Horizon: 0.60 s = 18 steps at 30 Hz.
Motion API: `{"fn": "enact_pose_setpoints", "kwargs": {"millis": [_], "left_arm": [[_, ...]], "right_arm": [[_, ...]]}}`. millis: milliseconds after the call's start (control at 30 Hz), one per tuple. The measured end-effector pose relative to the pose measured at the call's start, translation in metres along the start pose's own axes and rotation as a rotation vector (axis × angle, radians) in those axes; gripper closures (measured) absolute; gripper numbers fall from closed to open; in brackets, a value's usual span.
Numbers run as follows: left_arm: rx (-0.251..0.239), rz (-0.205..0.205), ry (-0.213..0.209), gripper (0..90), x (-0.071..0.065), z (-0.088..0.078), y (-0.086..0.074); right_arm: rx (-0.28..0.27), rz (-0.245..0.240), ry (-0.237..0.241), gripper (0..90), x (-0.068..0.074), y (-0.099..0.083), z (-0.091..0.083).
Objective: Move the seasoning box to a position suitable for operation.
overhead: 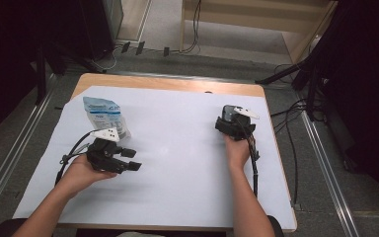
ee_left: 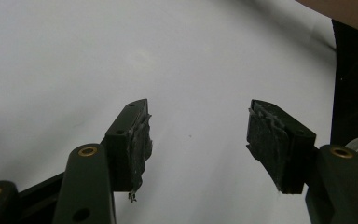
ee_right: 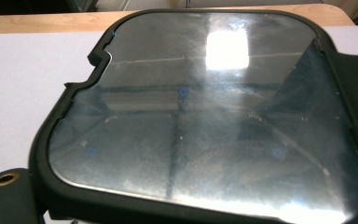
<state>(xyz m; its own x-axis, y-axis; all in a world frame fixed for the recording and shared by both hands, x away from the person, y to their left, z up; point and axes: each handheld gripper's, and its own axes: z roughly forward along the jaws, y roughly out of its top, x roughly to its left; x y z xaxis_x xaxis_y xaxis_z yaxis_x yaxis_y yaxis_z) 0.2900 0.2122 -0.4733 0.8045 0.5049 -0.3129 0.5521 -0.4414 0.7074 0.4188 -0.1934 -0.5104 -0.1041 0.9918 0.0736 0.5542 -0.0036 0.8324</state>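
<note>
The white sheet (overhead: 177, 163) covers most of the wooden table (overhead: 168, 84). On its far left lies a crumpled blue-and-white pouch (overhead: 103, 116) with print too small to read, just beyond the left gripper (overhead: 128, 159), whose jaws stand apart with nothing between the worn pads (ee_left: 140, 144). The right gripper (overhead: 234, 123) sits far right in the hand; its view faces a dark-rimmed reflective panel (ee_right: 205, 107), so whether its jaws are open cannot be told.

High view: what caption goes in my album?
Two handheld grippers, left and right, over white sheet beside blue pouch.
</note>
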Motion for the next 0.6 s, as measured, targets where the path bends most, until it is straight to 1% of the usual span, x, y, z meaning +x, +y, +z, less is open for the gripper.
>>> {"fn": "enact_pose_setpoints", "kwargs": {"millis": [133,200,333,467,500,533,600], "left_arm": [[-0.004,-0.001,-0.002,40.6,0.001,0.000,0.000],[-0.002,0.000,-0.004,40.6,0.001,0.000,0.000],[-0.001,0.003,-0.003,40.6,0.001,0.000,0.001],[-0.001,0.001,-0.005,40.5,0.002,0.001,0.001],[0.001,-0.001,-0.004,40.4,0.002,0.001,0.001],[-0.001,-0.006,-0.004,40.3,0.002,0.001,0.001],[-0.003,-0.009,-0.005,39.8,0.003,0.000,0.001]], "right_arm": [[-0.008,-0.014,-0.005,13.4,-0.001,0.001,-0.002],[-0.008,-0.001,-0.003,14.0,-0.002,0.001,-0.003],[-0.015,-0.016,-0.007,15.1,-0.003,0.002,-0.005],[-0.014,-0.010,0.008,15.7,-0.002,0.004,-0.007],[-0.017,-0.020,0.010,15.8,-0.002,0.004,-0.007],[-0.016,-0.019,0.006,15.8,0.000,0.004,-0.008],[-0.029,-0.034,0.011,15.9,0.001,0.006,-0.011]]}}
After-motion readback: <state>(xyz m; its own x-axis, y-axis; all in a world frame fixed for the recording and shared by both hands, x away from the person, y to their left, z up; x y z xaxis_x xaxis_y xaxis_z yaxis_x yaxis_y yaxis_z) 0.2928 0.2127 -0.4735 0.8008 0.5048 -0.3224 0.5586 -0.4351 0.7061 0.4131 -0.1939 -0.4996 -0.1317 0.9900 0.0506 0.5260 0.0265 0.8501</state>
